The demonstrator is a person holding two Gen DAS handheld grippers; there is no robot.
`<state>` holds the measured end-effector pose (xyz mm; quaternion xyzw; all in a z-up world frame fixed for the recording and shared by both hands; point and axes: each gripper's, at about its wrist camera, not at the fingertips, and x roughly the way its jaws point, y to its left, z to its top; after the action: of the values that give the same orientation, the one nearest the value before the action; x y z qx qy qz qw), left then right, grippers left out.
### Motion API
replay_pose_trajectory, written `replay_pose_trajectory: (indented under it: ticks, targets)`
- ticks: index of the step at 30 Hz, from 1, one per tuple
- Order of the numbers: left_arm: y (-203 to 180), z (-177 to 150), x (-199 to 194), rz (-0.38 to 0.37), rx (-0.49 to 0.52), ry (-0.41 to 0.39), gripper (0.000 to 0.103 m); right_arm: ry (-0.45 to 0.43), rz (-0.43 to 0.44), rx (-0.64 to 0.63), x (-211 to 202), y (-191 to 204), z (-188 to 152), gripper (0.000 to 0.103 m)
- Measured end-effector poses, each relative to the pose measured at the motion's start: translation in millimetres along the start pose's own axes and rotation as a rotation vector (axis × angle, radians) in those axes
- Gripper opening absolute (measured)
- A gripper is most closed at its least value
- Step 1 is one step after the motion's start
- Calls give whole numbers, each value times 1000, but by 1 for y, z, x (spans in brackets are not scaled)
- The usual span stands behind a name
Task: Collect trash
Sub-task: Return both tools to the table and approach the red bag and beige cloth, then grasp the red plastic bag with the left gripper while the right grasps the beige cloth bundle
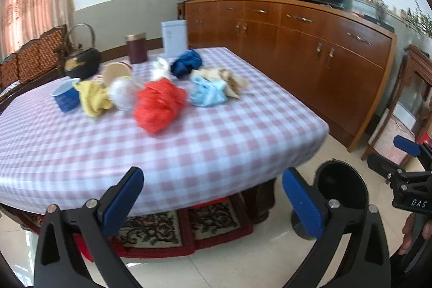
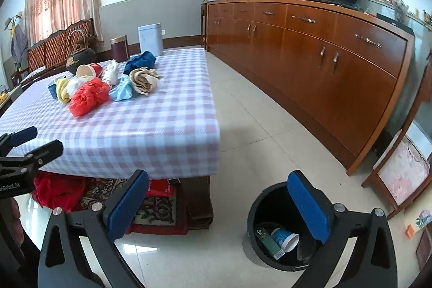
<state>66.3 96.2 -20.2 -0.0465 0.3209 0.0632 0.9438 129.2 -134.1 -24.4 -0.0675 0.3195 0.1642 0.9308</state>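
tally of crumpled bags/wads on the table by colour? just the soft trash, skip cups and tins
Red: 1, red bag
Yellow: 1, yellow wad
White: 2, white bag and white wad
Light blue: 1, light blue bag
Dark blue: 1, dark blue bag
Beige: 1, beige wad
Total: 7
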Motion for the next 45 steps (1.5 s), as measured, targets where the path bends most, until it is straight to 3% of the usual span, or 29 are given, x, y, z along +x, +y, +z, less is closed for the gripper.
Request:
replay_pose_trajectory:
  ticks: [8, 10, 12, 16, 24, 30, 34, 37, 45]
  targets:
    - [53, 10, -3, 52, -90, -31, 103, -15, 86, -37, 13, 28, 25, 103]
    - [63, 14, 1, 34, -100, -28, 103, -20, 100, -45, 19, 36, 32, 103]
    - [66, 18, 6, 53, -90, -33, 102, -21, 111, -56, 28, 44, 39, 103]
    - [68, 28, 24, 40, -80, -34, 89, -29, 122, -95, 45, 61, 56, 103]
    - [70, 46, 64, 41, -86, -15, 87, -16, 120, -96, 88, 65, 86, 100]
    - [67, 59, 97, 17, -85, 45, 72, 17, 137, -91, 116, 64, 98, 90]
    - [68, 62, 117, -20, -91, 108, 41, 48, 162, -92, 131, 68, 104, 77]
    - [69, 68, 118, -21, -86, 99, 36, 56, 179, -99, 138, 75, 107, 75]
    - [83, 87, 129, 8, -91, 79, 35, 74, 223, -123, 165, 98, 132, 62]
